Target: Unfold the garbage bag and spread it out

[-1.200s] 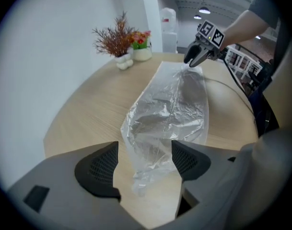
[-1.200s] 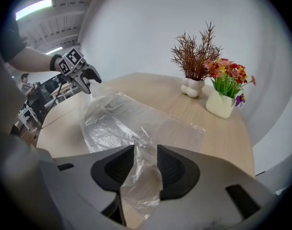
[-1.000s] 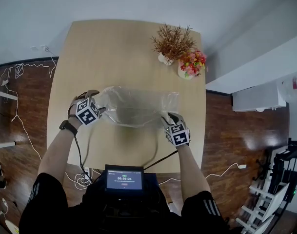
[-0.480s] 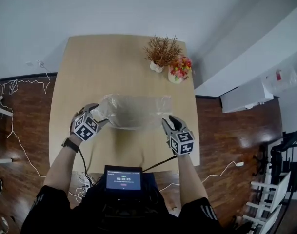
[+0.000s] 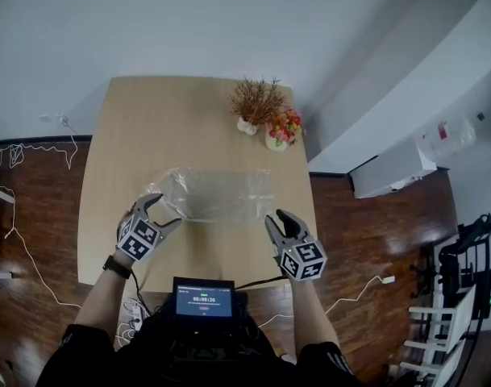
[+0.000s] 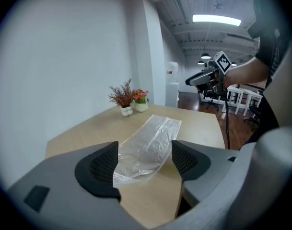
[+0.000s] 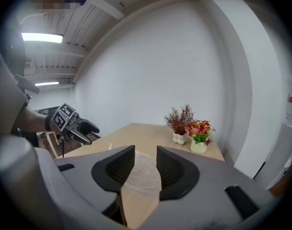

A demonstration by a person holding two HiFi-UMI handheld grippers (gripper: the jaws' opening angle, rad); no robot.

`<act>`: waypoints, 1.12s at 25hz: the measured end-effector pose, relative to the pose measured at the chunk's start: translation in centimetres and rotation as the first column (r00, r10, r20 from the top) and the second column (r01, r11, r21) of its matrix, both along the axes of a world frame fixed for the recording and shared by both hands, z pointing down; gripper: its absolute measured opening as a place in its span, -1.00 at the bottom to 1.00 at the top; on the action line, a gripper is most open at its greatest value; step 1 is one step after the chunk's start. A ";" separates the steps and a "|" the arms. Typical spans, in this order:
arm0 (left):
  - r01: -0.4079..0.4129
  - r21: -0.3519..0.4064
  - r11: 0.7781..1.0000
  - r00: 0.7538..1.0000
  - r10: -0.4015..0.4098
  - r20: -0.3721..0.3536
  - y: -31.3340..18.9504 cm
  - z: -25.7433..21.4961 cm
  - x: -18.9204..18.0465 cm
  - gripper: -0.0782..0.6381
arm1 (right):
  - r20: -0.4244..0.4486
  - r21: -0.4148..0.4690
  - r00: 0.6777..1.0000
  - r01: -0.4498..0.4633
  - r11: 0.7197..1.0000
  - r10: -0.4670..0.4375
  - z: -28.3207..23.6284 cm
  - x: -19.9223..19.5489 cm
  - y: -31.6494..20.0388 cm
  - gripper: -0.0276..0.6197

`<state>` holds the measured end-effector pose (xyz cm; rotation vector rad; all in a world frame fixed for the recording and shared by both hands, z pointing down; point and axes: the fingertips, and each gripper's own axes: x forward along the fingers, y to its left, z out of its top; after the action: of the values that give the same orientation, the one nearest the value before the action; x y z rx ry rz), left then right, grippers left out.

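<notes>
The bag [image 5: 221, 193] is spread flat below and ahead of released, empty jaws: left gripper [image 5: 164, 214] wide, right gripper [image 5: 277, 218] just narrowed slightly. Unfolding is judged done; only smoothing may be left.

The room is bright and evenly lit. In the left gripper view a ceiling strip light [image 6: 216, 19] glows overhead, almost blown out to white; a second strip light [image 7: 38, 37] shines in the right gripper view. The head view is sharp, with only faint, soft shadows on the table [image 5: 148, 123] and a mild sheen on the clear garbage bag [image 5: 221, 193]. Both gripper views are fisheye: straight lines bow outward and a dark vignette closes the corners. Their nearest foreground looks slightly soft, while the white wall [image 7: 184, 56] is smooth and evenly lit
</notes>
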<state>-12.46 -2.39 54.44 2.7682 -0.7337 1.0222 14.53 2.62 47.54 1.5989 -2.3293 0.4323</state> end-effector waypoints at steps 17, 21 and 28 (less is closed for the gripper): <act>0.134 0.057 0.989 0.985 -0.127 -0.114 17.0 -6.0 1.8 0.21 | 0.092 0.116 0.985 0.134 0.984 -0.145 -3.8 0.0 14.0 -0.41; 0.146 0.054 0.988 0.983 -0.139 -0.119 21.0 -6.6 2.3 0.21 | 0.095 0.109 0.986 0.123 0.986 -0.134 -4.0 0.6 17.1 -0.41; 0.107 0.044 0.993 0.988 -0.102 -0.117 25.7 -6.8 2.9 0.21 | 0.111 0.123 0.984 0.128 0.984 -0.142 -5.0 -0.1 21.2 -0.43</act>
<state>-9.60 23.30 47.62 2.7684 -0.8884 0.8295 14.42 23.80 42.52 1.4891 -2.5772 0.3783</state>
